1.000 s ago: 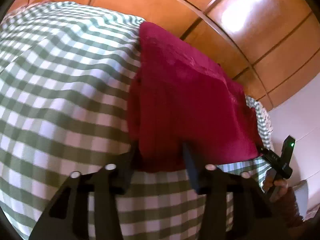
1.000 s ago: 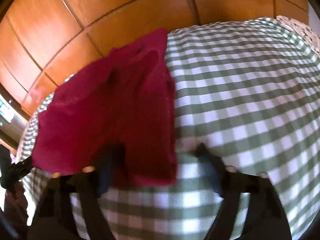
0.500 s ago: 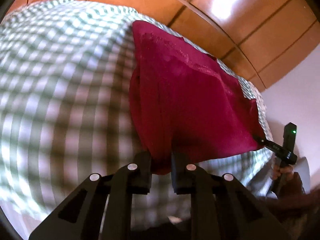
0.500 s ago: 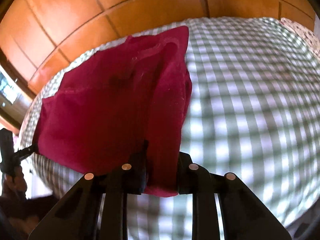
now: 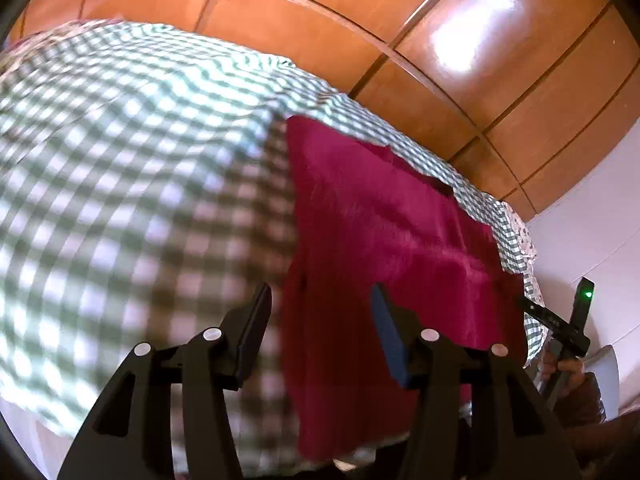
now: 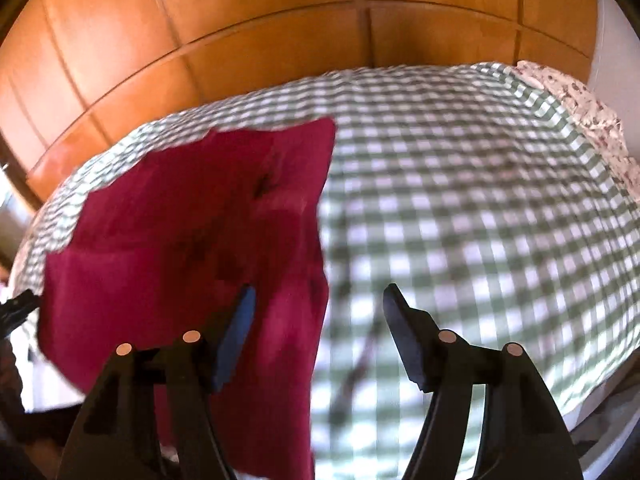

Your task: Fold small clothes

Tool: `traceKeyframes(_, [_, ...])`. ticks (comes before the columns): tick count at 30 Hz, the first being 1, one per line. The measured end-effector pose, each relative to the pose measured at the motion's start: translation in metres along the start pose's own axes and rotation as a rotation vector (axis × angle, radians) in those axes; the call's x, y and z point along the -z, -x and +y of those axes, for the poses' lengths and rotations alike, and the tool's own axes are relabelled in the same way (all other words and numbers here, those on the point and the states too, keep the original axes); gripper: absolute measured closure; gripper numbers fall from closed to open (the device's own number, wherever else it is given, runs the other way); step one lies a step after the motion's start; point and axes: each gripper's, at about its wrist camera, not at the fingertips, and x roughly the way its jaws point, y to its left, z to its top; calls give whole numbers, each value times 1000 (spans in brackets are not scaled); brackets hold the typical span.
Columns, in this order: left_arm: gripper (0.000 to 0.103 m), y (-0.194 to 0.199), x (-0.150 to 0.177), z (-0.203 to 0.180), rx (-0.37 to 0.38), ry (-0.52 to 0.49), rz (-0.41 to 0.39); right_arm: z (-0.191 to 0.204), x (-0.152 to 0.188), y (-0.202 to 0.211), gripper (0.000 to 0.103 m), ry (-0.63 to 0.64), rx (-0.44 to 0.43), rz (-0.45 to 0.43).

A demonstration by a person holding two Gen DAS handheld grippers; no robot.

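— Where is the red garment (image 5: 384,240)?
— Flat on the checked bedspread (image 5: 120,184), near its edge

— And the grippers?
— Left gripper (image 5: 320,328) and right gripper (image 6: 316,332) have just spread apart, gripping nothing

Wide bare stretch of green-checked bed cover (image 6: 460,208) to the right of the red garment (image 6: 192,240), open for passing all the way to the bed's right edge. Same bare cover (image 5: 120,168) to the left of the garment (image 5: 380,240) in the left view. Blocked at the bed's far edge by a wooden panelled wardrobe (image 6: 280,32), close behind. Crowded at the bed's near right corner by the right tool (image 5: 560,324) and the hand holding it. Floral fabric (image 6: 576,96) bunched at the far right corner.
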Motion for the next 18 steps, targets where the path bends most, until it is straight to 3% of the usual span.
traceKeyframes(1, [53,-6,-6,-2,-1,-5,0,2,-5,-7,39,0,-3,-3])
traceKeyframes(3, [56,-17,-12,-6,6,-26,10,7,-12,-19,53,9,-10,3])
traceKeyframes(5, [83,-31,-17,-11,-9,-51,37,13,-15,-29,75,16,-23,15])
traceKeyframes(6, [87,-34,-17,-15,-14,-77,45,15,-16,-29,77,21,-29,16])
traceKeyframes(7, [95,-35,-16,-19,-27,-98,42,19,-14,-25,89,38,-18,12])
traceKeyframes(8, [95,-33,-15,-21,-28,-109,37,23,-12,-22,96,62,-11,13])
traceKeyframes(11, [96,-16,-13,-24,-15,-107,5,28,-8,-7,96,96,3,6])
traceKeyframes(18, [96,15,-28,-32,20,-122,-79,32,-25,38,96,92,-62,-88])
